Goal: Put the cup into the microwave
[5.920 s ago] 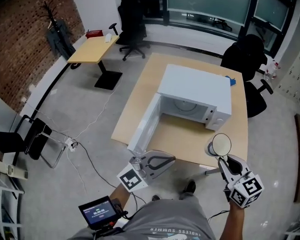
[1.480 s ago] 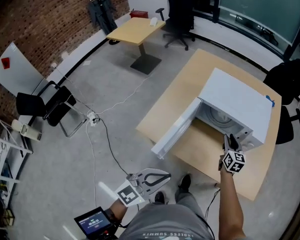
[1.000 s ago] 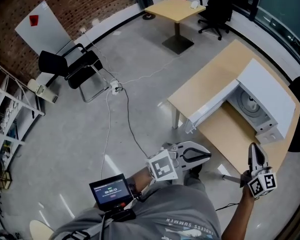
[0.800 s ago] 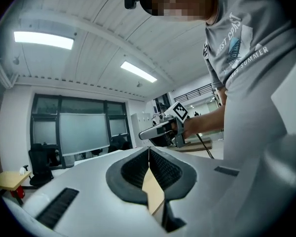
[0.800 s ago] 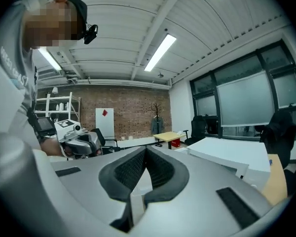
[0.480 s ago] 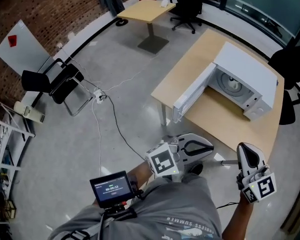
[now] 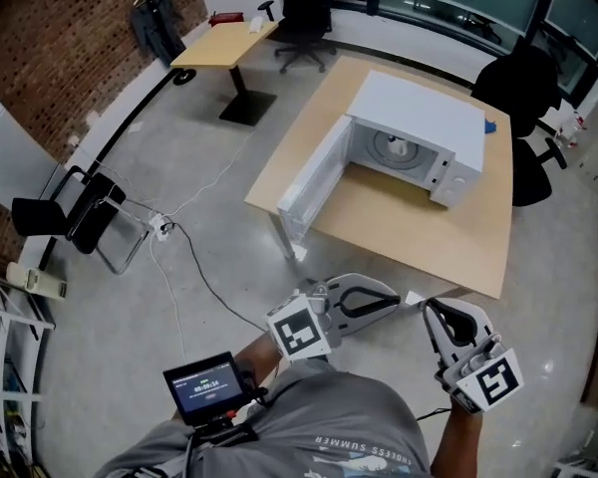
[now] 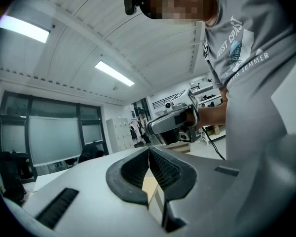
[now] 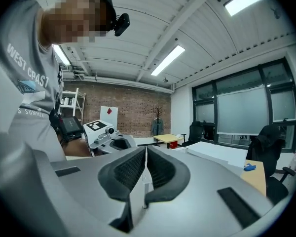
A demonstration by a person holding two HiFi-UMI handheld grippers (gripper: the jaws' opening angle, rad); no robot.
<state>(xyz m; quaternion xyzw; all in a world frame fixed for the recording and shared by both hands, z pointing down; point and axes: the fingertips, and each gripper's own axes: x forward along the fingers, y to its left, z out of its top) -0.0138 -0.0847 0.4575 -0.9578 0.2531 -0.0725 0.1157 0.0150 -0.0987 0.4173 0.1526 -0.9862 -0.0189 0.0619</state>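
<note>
The white microwave [image 7: 419, 118] stands on the wooden table [image 7: 409, 232] with its door [image 7: 314, 180] swung wide open to the left. Inside, a small pale cup [image 7: 400, 149] sits on the turntable. Both grippers hang off the table's near edge, close to the person's body. My left gripper [image 7: 392, 295] is shut and empty; in its own view the jaws [image 8: 149, 152] meet at the tip. My right gripper [image 7: 430, 308] is shut too, with nothing between its jaws [image 9: 145, 153]. The two tips point toward each other, a small gap apart. From the right gripper view the microwave's top [image 9: 214, 153] shows to the right.
Black office chairs [image 7: 523, 88] stand behind the table, and a blue object [image 7: 489, 125] lies beside the microwave. A smaller table [image 7: 219, 43] is at the far left, a folding chair [image 7: 80, 217] and a floor cable [image 7: 194, 267] nearer. A small screen [image 7: 204, 386] rides on the left forearm.
The right gripper held the cup at first, reached into the microwave, and has come back empty to the table's near edge. Both grippers drew together while the head view swung around.
</note>
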